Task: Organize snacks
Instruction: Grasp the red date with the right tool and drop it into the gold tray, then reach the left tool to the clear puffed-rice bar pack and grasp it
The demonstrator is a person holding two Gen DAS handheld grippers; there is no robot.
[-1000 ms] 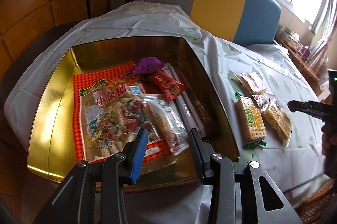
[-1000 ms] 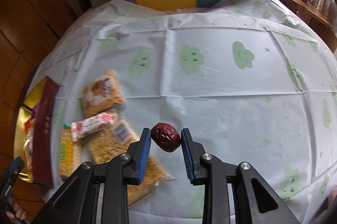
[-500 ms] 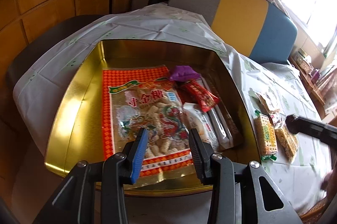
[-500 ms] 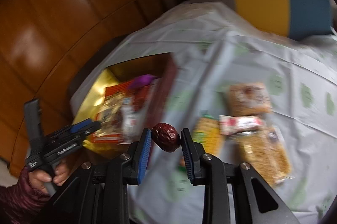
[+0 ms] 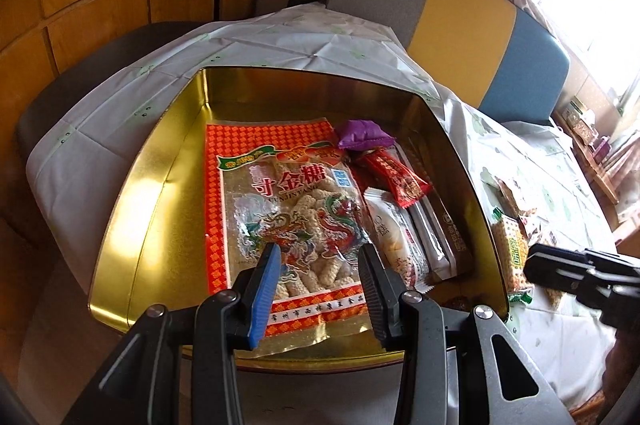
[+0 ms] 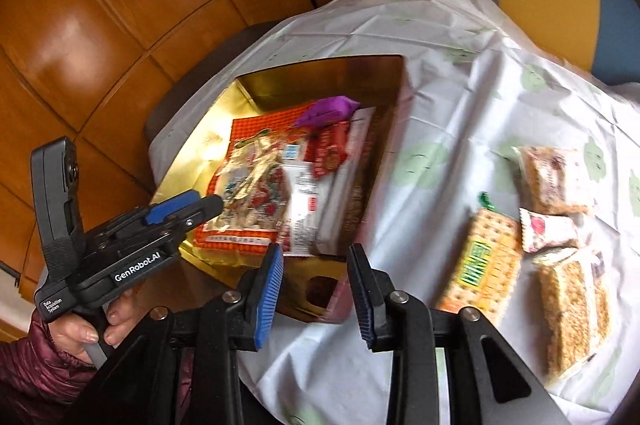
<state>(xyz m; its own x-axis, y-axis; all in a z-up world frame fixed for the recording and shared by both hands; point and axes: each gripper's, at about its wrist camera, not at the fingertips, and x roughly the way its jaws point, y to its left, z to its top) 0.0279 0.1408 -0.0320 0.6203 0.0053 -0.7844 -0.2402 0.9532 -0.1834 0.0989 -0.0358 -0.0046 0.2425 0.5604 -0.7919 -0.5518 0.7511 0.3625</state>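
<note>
A gold tin [image 5: 160, 185] on the table holds a large orange bag of puffed sticks [image 5: 280, 209], a purple packet [image 5: 362, 134], a red packet [image 5: 400, 173] and a white packet [image 5: 390, 233]. My left gripper [image 5: 320, 253] hovers open over the tin's near edge with nothing between its fingers. My right gripper [image 6: 315, 257] hangs above the near right corner of the tin [image 6: 256, 85], and its jaws are opening. A dark red date [image 6: 320, 287] shows below the gap, free of the pads and blurred, inside that corner.
To the right of the tin on the cloud-print tablecloth [image 6: 440, 97] lie a green-yellow cracker pack [image 6: 480, 257], two rice crisp bars [image 6: 576, 309] and a pink packet [image 6: 548, 227]. A hand [image 6: 80, 329] holds the left gripper [image 6: 192, 203]. A grey, yellow and blue seat back [image 5: 472, 9] stands behind.
My right gripper swung left from the open tablecloth to the tin's corner with the date, then its jaws parted and the date left them. The left gripper shifted slightly over the tin.
</note>
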